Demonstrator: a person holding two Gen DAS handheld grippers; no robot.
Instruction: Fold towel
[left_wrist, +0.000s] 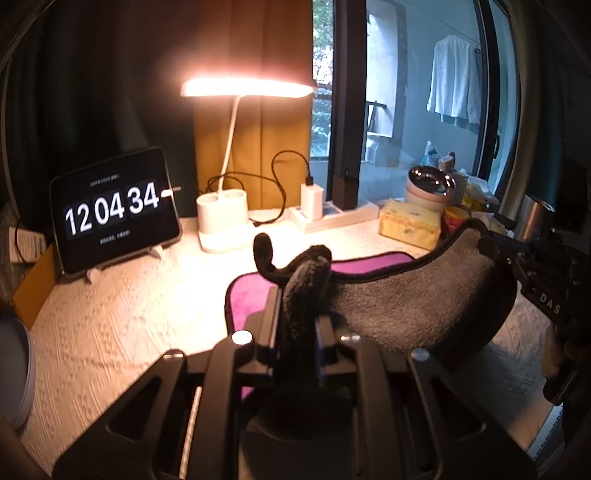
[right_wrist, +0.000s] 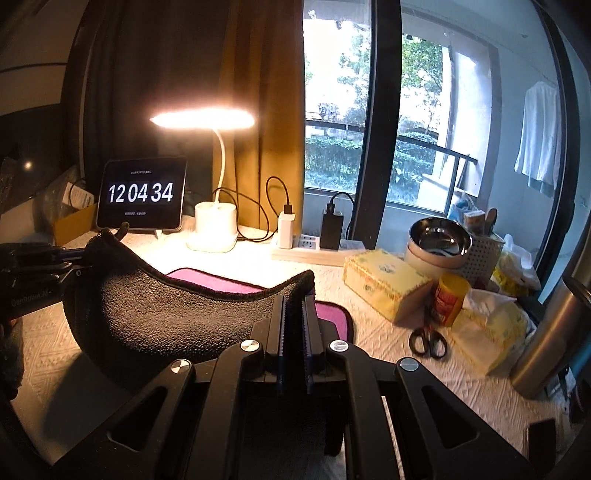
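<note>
Hanging between both grippers, towel (left_wrist: 417, 299), grey pile outward, magenta face showing on the part lying on the white tablecloth (left_wrist: 122, 314) beyond the fingertips; left gripper (left_wrist: 299, 306) clenched on one bunched corner, right gripper (right_wrist: 295, 306) clenched on the opposite corner, raised edge sagging in a curve between them; ahead of both: lit desk lamp (right_wrist: 207, 122), tablet clock (right_wrist: 142, 194); right of right gripper: tissue box (right_wrist: 384, 282), scissors (right_wrist: 428, 341)

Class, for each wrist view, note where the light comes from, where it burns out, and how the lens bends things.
Left wrist view: desk lamp blown out, warm glow on the tablecloth, window frame bowed. Right wrist view: lamp glare again, daylit window, towel casting shadow, dark vignetted corners.
</note>
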